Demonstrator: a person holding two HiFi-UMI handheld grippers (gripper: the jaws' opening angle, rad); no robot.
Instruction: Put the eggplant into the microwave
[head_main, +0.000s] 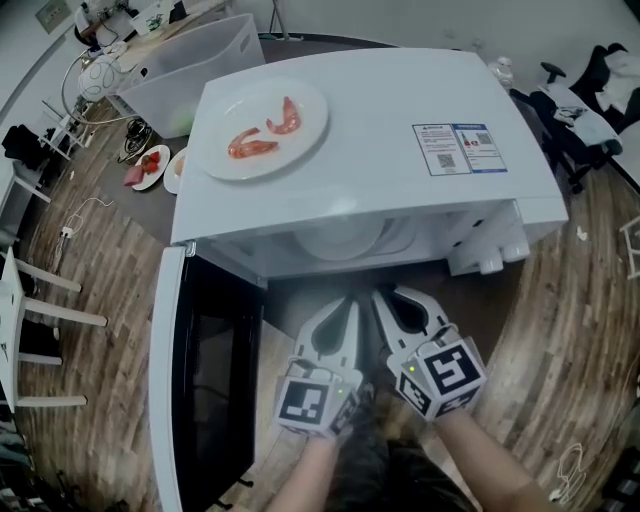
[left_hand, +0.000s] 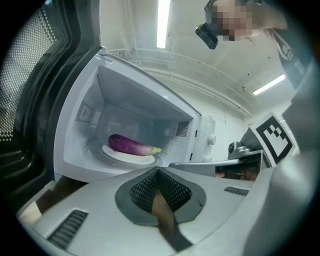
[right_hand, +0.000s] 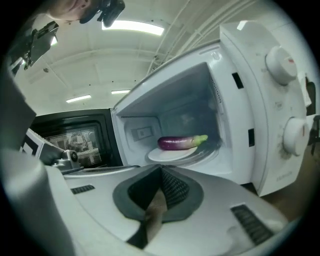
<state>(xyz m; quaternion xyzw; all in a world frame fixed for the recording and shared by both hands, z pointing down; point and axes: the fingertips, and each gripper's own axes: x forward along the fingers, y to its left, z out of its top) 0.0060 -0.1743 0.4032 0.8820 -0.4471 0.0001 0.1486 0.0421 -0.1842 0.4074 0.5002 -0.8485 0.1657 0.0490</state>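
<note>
White box-shaped microwave (head_main: 370, 130), cavity open toward the person. Its door (head_main: 210, 380), white-framed with a dark window, is swung fully out on the microwave's left side.

Translucent grey plastic bin (head_main: 190, 65) stands behind the microwave's rear left corner.

Left gripper (head_main: 348, 303) and right gripper (head_main: 386, 297), both pale grey with marker cubes, are side by side just in front of the microwave's opening, tips pointing into it. They are close together but outside the cavity. In the left gripper view the left gripper's (left_hand: 157, 170) jaws are pressed together at the tip, with nothing between them. In the right gripper view the right gripper's (right_hand: 161, 168) jaws are likewise fully together and empty.

Round white plate (head_main: 265, 128) sits on the microwave's roof, toward its left side. On it lie two pink-red shrimp-like pieces (head_main: 270, 132).

A second white round plate (right_hand: 170, 154) lies on the microwave's floor, mid-cavity.

Glossy purple eggplant (left_hand: 131, 145), with a pale green stem end, lies lengthwise on that inner plate, stem toward the microwave's control-panel side. Same placement in the right gripper view (right_hand: 181, 142). Neither gripper touches it.

Blue-and-white printed label (head_main: 460, 148) is stuck to the microwave's roof, right side.

Two white round knobs (right_hand: 282, 65) are on the microwave's front panel, right of the opening, one above the other.
</note>
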